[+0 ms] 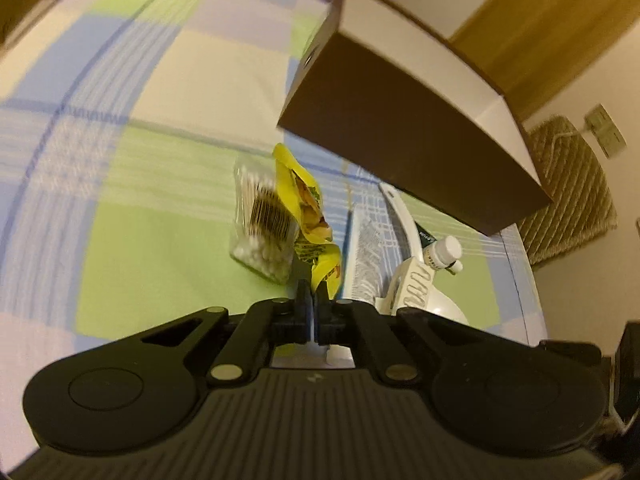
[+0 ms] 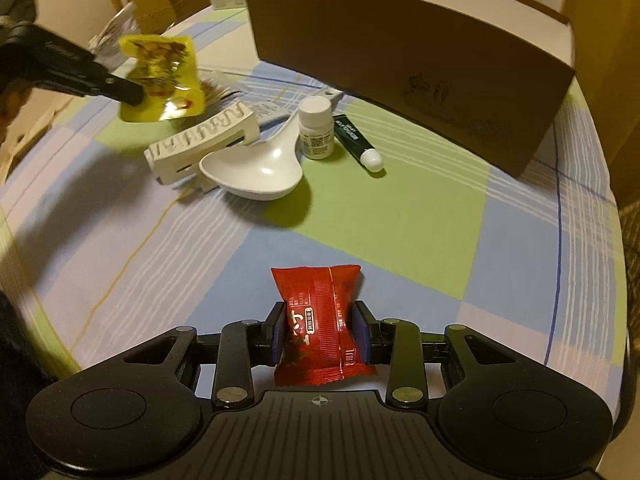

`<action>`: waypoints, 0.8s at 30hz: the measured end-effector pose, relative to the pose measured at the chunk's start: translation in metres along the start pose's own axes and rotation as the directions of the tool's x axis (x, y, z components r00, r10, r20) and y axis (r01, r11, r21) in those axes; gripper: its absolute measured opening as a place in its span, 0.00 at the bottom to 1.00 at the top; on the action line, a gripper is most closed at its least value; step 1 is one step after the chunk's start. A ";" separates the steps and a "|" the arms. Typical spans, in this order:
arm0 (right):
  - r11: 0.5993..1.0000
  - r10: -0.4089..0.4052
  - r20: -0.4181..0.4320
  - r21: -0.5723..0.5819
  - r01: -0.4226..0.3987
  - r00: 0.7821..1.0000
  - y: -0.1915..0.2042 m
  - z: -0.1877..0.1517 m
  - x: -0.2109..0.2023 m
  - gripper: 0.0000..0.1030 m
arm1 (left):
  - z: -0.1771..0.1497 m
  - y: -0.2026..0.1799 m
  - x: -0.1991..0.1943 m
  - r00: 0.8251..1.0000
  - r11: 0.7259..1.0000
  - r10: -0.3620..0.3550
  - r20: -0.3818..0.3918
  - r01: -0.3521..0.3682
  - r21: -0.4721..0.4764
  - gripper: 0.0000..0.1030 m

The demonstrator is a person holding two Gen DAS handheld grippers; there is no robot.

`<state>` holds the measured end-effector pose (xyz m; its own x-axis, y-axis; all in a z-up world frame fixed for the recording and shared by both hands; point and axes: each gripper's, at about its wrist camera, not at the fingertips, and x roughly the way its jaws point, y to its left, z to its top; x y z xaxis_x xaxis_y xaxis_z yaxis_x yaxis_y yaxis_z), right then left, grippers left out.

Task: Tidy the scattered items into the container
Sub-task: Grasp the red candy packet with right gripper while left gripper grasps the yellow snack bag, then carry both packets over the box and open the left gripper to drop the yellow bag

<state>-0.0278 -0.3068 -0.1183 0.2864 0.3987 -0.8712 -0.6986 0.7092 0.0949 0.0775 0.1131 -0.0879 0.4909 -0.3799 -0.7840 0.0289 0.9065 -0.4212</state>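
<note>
Left claw [image 1: 311, 300] pinched fully together on the bottom edge of a yellow snack packet [image 1: 306, 216], lifted clear of the checked desk cloth [image 1: 168, 92] so the packet dangles free for carrying. Right claw [image 2: 320, 332] part-closed around a red packet [image 2: 320, 320], pads pressing both sides, low over the desk. Brown cardboard box [image 2: 400, 64], evidently the container, open-topped at 1 o'clock in the right wrist view, well apart from both packets. Still scattered on the cloth at 11 o'clock of that view: white ribbed clip [image 2: 200, 146] touching a white spoon [image 2: 256, 166], white pill bottle [image 2: 317, 128] just beside the spoon handle, dark green tube [image 2: 356, 140] next to the bottle. Bag of cotton swabs [image 1: 260, 224] lying just behind the yellow packet in the left wrist view. Likely step: 2 packets gripped, both waiting to travel to the box.
</note>
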 end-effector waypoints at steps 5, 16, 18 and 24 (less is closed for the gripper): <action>0.997 0.003 0.015 0.073 -0.004 1.000 -0.008 0.002 -0.008 0.35 | 0.008 -0.014 -0.018 0.999 0.997 0.020 0.038 -0.022 0.075 0.00; 0.983 -0.038 0.127 0.185 0.015 0.991 -0.029 0.025 -0.048 0.35 | 0.021 -0.047 -0.031 0.997 0.980 -0.020 0.068 0.006 0.199 0.00; 0.980 -0.050 0.142 0.200 0.021 0.989 -0.032 0.029 -0.055 0.35 | 0.024 -0.051 -0.032 0.997 0.977 -0.031 0.074 0.015 0.215 0.00; 0.976 -0.093 0.150 0.210 0.061 0.984 -0.037 0.042 -0.067 0.35 | 0.035 -0.068 -0.032 0.994 0.965 -0.062 0.088 0.037 0.261 0.00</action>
<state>0.0066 -0.3355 -0.0429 0.4451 0.4133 -0.7944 -0.5270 0.8381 0.1408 0.0906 0.0703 -0.0181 0.5628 -0.4176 -0.7133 0.2734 0.9085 -0.3162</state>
